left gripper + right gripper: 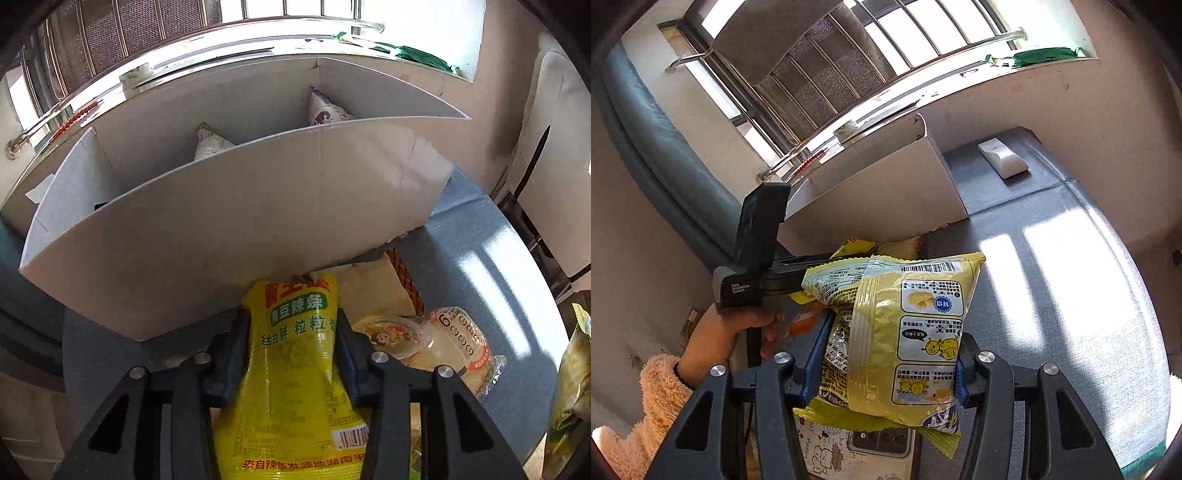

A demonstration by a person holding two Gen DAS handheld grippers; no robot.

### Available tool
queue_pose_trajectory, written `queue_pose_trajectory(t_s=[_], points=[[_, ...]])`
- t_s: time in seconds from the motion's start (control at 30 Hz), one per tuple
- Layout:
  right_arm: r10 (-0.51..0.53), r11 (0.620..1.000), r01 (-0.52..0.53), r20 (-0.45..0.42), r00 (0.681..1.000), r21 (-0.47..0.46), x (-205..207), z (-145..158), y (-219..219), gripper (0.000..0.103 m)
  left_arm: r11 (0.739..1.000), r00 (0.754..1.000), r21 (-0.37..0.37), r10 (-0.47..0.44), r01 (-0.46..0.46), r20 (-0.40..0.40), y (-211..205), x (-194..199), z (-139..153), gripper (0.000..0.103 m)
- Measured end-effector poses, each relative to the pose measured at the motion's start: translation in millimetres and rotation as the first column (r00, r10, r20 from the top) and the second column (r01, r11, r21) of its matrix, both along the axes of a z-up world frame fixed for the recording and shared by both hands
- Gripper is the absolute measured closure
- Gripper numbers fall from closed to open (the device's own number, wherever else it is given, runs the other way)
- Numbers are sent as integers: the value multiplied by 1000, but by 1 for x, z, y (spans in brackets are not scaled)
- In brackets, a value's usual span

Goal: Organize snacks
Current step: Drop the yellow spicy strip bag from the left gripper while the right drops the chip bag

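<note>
In the left wrist view, my left gripper (291, 332) is shut on a yellow snack bag (291, 387) with green lettering; both pads pinch its waist. The bag lies just in front of a white cardboard box (221, 221), which has compartments. Two packets (212, 142) (327, 110) stand inside the box. In the right wrist view, my right gripper (890, 354) is shut on a pale yellow puffed snack bag (908, 332), held above the table. The same view shows the left gripper's body (761, 240) and the hand (731, 332) holding it, at the left.
Loose snacks lie right of the left gripper: a beige packet (373, 291) and a clear pack of jelly cups (443, 339). A grey-blue mat (1052, 277) covers the table. A white remote-like device (1003, 158) lies behind the box. A barred window (849, 74) stands beyond.
</note>
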State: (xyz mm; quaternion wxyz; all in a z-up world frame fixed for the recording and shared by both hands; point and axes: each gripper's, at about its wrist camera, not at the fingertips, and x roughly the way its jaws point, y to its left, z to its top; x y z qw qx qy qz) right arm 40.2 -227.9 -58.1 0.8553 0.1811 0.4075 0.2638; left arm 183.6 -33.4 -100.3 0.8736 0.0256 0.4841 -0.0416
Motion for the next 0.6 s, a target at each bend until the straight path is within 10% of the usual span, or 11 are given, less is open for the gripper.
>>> queue_pose_trajectory(t_s=[0.33, 0.6], points=[[22, 1000, -22, 20, 1000, -8, 3, 4, 15, 45, 972, 974, -235, 70, -18, 216, 53, -63, 59, 68], [77, 997, -72, 163, 984, -34, 41, 55, 48, 45, 951, 902, -310, 130, 4, 411, 89, -84, 131, 69]])
